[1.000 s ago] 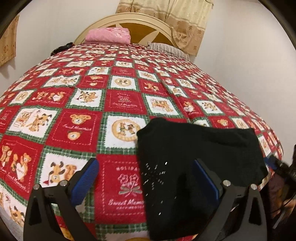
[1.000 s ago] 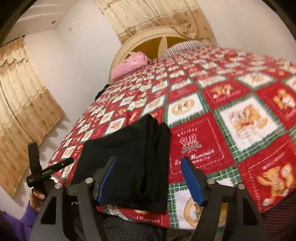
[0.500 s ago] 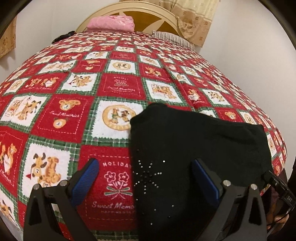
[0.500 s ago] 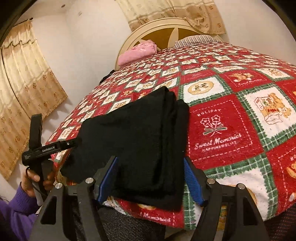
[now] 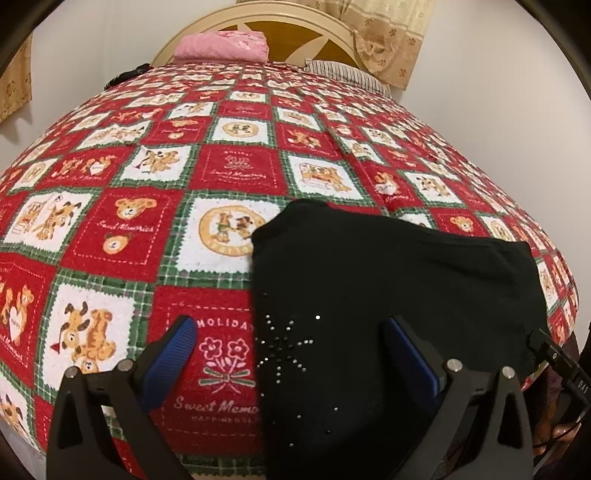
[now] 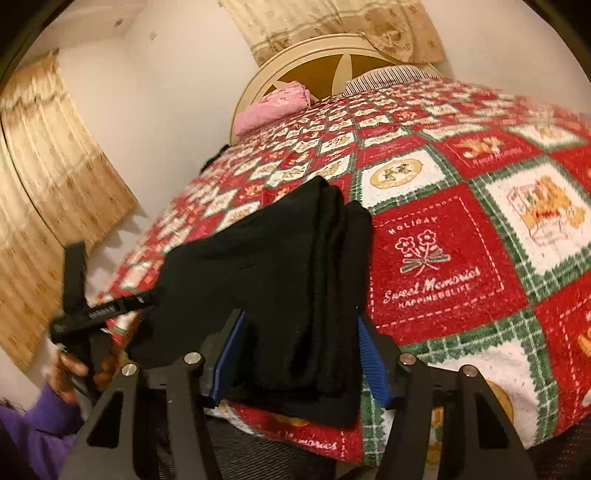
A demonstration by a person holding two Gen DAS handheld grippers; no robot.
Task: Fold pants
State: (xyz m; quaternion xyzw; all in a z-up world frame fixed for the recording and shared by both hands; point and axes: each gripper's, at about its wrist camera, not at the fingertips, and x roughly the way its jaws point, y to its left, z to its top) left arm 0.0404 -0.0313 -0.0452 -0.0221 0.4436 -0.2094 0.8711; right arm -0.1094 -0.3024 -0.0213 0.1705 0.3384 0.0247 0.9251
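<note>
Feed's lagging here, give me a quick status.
Both claws open, left, right, holding nothing. Black pants folded at the bed's near edge. Nothing in the way.

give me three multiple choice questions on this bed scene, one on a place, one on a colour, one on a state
1. Where does the folded black pants bundle lie?
A. near the blanket's front edge
B. against the headboard
C. on the floor

2. What colour is the folded cloth at the cream headboard?
A. blue
B. pink
C. grey

3. How is the left gripper?
A. shut on the pants
B. open, holding nothing
C. out of view

Answers:
1 A, it rests at the near edge of the red checked blanket.
2 B, clearly pink.
3 B, its blue pads stand wide apart.
</note>
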